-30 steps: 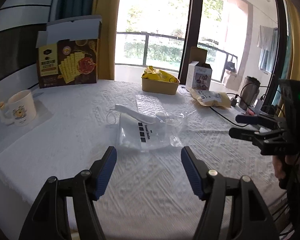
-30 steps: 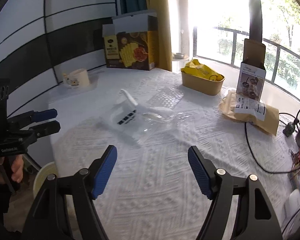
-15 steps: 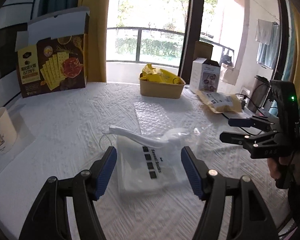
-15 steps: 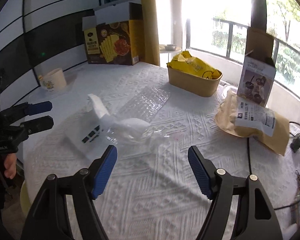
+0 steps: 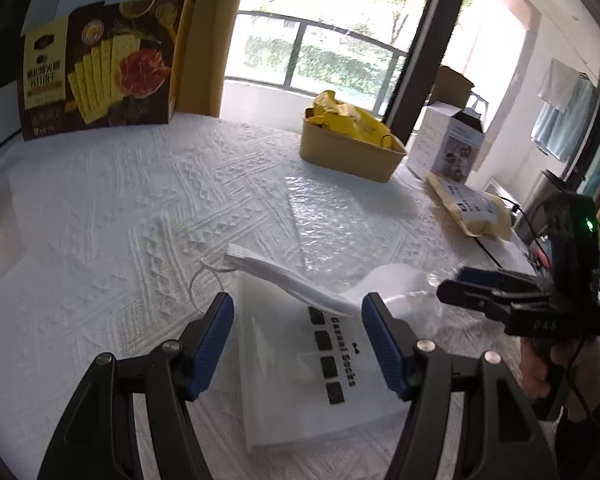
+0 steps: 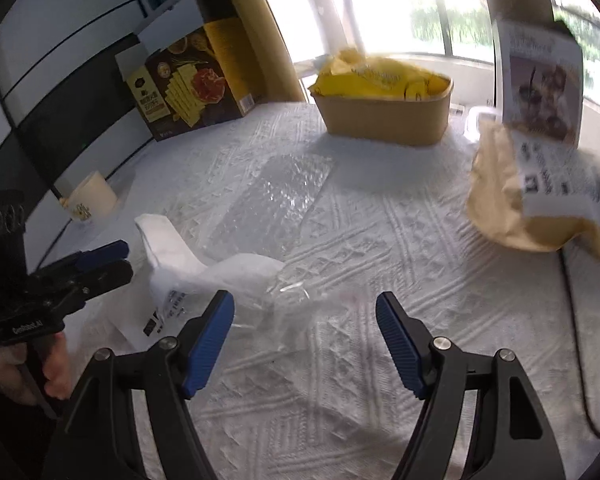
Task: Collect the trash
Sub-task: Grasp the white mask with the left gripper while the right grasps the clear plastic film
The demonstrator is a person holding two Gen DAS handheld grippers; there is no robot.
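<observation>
**On the bench: nothing collected yet, both tools over the first piece**

On the white textured bench (image 5: 100,208), the nearest piece of trash, a flat white sock bag (image 5: 312,364) printed "Casual Socks", is seen lying with its top flap curled up. A crumpled clear wrapper (image 6: 296,300) is found touching its right edge, and a sheet of bubble wrap (image 5: 332,216) lies just beyond, flat on the cloth. None of these is lifted or gripped. The left tool (image 5: 296,344) is held wide above the sock bag, its blue pads to either side of the print and apart from it. The right tool (image 6: 304,344) is likewise held wide, over the clear wrapper, with nothing between its pads. Farther back, a paper tub (image 5: 348,152) stuffed with yellow wrappers, a tan pouch (image 5: 468,208), a small white box (image 5: 444,144), a cracker box (image 5: 100,76) and a mug (image 6: 90,200) are left standing untouched. The task is judged to be at its start: the first grasp is not yet made, and every loose piece remains to be gathered. No bin is shown.
</observation>
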